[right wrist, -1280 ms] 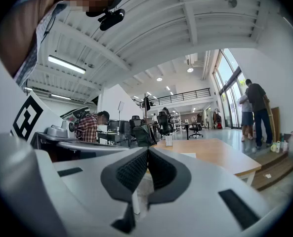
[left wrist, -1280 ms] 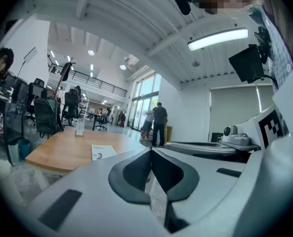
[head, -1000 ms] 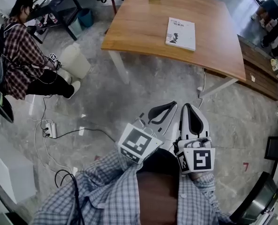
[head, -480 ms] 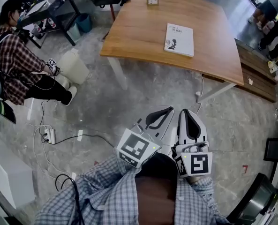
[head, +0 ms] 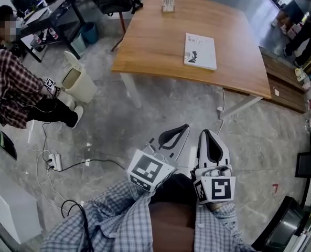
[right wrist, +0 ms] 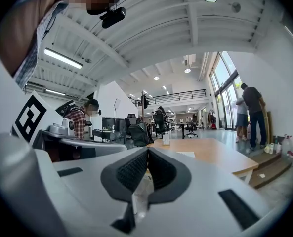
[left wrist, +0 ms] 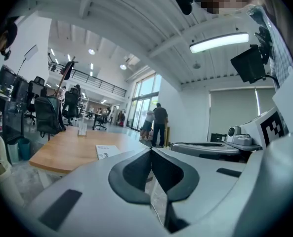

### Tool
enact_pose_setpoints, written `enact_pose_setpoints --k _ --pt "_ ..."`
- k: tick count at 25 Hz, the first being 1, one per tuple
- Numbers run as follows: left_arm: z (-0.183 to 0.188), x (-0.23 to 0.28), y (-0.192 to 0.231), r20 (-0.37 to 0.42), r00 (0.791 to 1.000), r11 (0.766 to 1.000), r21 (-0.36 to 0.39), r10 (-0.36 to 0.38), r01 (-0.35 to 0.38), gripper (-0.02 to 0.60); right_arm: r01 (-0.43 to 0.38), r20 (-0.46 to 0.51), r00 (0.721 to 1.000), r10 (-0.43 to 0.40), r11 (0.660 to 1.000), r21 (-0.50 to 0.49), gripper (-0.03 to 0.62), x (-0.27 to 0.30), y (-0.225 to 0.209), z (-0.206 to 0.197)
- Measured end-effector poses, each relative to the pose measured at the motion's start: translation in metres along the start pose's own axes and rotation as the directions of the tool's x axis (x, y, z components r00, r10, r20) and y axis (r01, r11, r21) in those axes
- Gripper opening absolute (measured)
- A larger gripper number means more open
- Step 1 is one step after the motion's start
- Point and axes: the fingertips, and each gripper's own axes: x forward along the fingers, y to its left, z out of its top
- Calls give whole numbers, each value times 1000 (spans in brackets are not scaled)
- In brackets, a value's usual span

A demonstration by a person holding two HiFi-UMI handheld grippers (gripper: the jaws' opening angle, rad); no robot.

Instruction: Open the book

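Observation:
A white closed book (head: 200,51) lies flat on the wooden table (head: 160,35), toward its right half. Both grippers hang over the grey floor, well short of the table's near edge, pointing at it. My left gripper (head: 184,126) is shut with nothing between its pads. My right gripper (head: 207,132) sits just beside it, also shut and empty. In the left gripper view the book (left wrist: 106,151) shows beyond the shut left gripper (left wrist: 150,149). In the right gripper view the table (right wrist: 210,149) lies ahead of the shut right gripper (right wrist: 147,149).
A person in a plaid shirt (head: 16,91) sits at the left beside a white bin (head: 77,79). A power strip with cables (head: 54,160) lies on the floor. A small holder (head: 168,3) stands at the table's far edge. People (head: 301,12) and a low wooden bench (head: 283,72) are at the right.
Both grippers have moved together across the floor toward the table, which now sits lower and nearer in the head view. Their jaws stayed shut.

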Motion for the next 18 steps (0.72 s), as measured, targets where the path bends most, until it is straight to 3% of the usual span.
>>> enact_pose_setpoints --k 9,18 --pt "-9 -7 25 -5 1000 1000 -18 14 -14 8 44 -23 999 -43 999 6 18 8 0 -10" --pt "-11 21 46 -15 999 999 -18 46 -46 8 2 -40 999 -1 1000 23 18 41 -18 -22"
